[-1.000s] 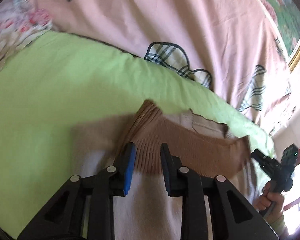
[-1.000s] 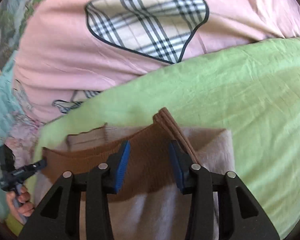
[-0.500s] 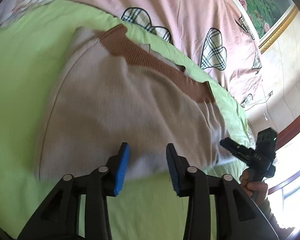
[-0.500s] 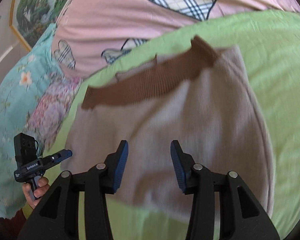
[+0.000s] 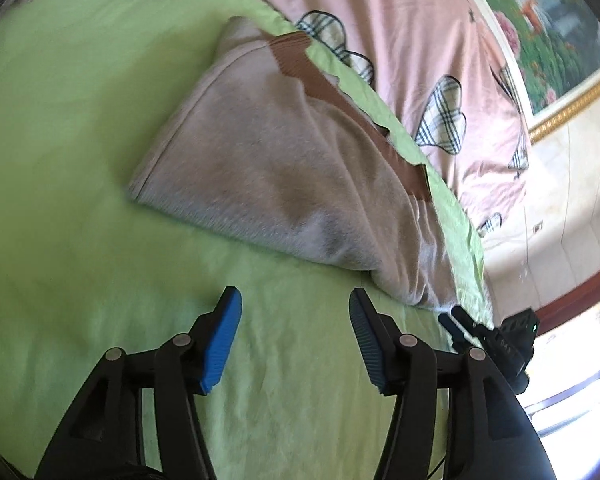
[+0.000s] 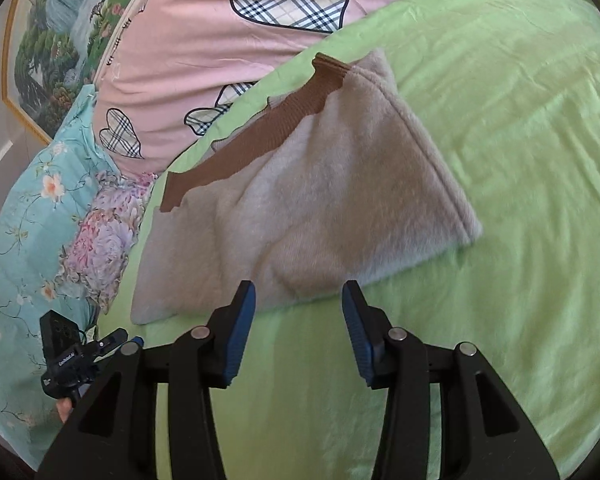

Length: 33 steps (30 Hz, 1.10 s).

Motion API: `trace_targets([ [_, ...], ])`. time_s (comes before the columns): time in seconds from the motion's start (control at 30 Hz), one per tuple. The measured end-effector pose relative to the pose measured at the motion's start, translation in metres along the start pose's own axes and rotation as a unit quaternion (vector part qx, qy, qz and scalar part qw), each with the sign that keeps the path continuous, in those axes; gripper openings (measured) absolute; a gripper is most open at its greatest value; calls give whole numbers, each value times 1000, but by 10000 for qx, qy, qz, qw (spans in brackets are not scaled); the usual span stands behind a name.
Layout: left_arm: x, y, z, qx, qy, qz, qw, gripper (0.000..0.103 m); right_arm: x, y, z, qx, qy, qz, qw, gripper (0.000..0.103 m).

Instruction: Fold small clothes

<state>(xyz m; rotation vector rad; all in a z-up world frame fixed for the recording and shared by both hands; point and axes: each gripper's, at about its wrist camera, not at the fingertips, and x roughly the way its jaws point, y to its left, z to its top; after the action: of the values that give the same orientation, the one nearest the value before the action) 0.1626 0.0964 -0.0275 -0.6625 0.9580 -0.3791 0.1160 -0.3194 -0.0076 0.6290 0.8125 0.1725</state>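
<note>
A small beige fleece garment (image 5: 284,168) with a brown ribbed band (image 5: 300,68) lies folded flat on the green sheet (image 5: 80,208). It also shows in the right wrist view (image 6: 320,208), with the brown band (image 6: 260,144) along its far edge. My left gripper (image 5: 296,332) is open and empty, above the sheet just short of the garment's near edge. My right gripper (image 6: 298,320) is open and empty, hovering at the garment's near edge. Each view shows the other gripper: the right one (image 5: 496,344), the left one (image 6: 76,356).
A pink duvet (image 6: 204,40) with plaid hearts lies behind the garment. A turquoise floral pillow (image 6: 32,216) sits at the left. A framed landscape picture (image 5: 548,28) hangs on the wall. The green sheet (image 6: 520,160) extends to the right.
Both grippers have pulled back from the brown band toward me and opened wider. The garment now lies flat, farther from both grippers.
</note>
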Motion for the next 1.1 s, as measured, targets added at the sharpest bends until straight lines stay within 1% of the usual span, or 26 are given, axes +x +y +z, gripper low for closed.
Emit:
trace_targets([
  [0.1, 1, 6, 1, -234, -27, -51, 9997, 61, -1, 4, -4, 58, -21, 116, 9999, 47],
  [0.17, 3, 7, 1, -324, -60, -20, 9995, 61, -3, 9, -7, 32, -50, 162, 9999, 47],
  [0.27, 7, 8, 2, -472, -119, -100, 9988, 67, -5, 16, -10, -24, -51, 218, 9997, 50],
  [0.33, 11, 7, 4, -565, -148, -138, 9982, 73, -6, 21, -12, -60, -42, 240, 9997, 53],
  [0.37, 13, 7, 6, -604, -170, -159, 9979, 75, -5, 23, -13, -80, -37, 265, 9996, 53],
  [0.4, 16, 5, 8, -633, -193, -178, 9976, 79, -5, 24, -13, -86, -28, 283, 9996, 53],
  [0.43, 18, 5, 10, -667, -234, -188, 9973, 81, -4, 25, -14, -90, -9, 299, 9995, 53],
  [0.57, 29, 7, 24, -934, -457, -192, 9944, 84, -1, 28, -14, -83, 35, 336, 9994, 53],
  [0.63, 31, 10, 31, -1188, -649, -184, 9906, 84, 0, 31, -13, -93, 42, 360, 9993, 53],
  [0.77, 32, 18, 45, -1454, -989, -129, 9843, 83, 2, 37, -13, -127, 66, 414, 9990, 53],
  [0.8, 33, 18, 47, -1434, -1057, -76, 9840, 77, 2, 38, -12, -133, 73, 429, 9990, 53],
  [0.87, 37, 19, 54, -1314, -1105, 86, 9851, 56, 3, 41, -11, -152, 72, 446, 9989, 53],
  [0.9, 38, 20, 55, -1299, -1099, 90, 9854, 28, 4, 42, -10, -175, 71, 461, 9988, 53],
  [0.93, 41, 25, 57, -1326, -1024, 25, 9859, 8, 4, 43, -9, -186, 70, 470, 9987, 53],
  [0.97, 43, 31, 59, -1387, -989, -50, 9854, 8, 4, 45, -7, -207, 63, 477, 9986, 53],
  [1.0, 40, 34, 59, -1394, -1038, -55, 9848, 7, 5, 45, -6, -223, 49, 472, 9986, 53],
  [1.1, 27, 26, 57, -1099, -1193, 40, 9868, 5, 5, 47, 0, -289, 25, 466, 9985, 53],
])
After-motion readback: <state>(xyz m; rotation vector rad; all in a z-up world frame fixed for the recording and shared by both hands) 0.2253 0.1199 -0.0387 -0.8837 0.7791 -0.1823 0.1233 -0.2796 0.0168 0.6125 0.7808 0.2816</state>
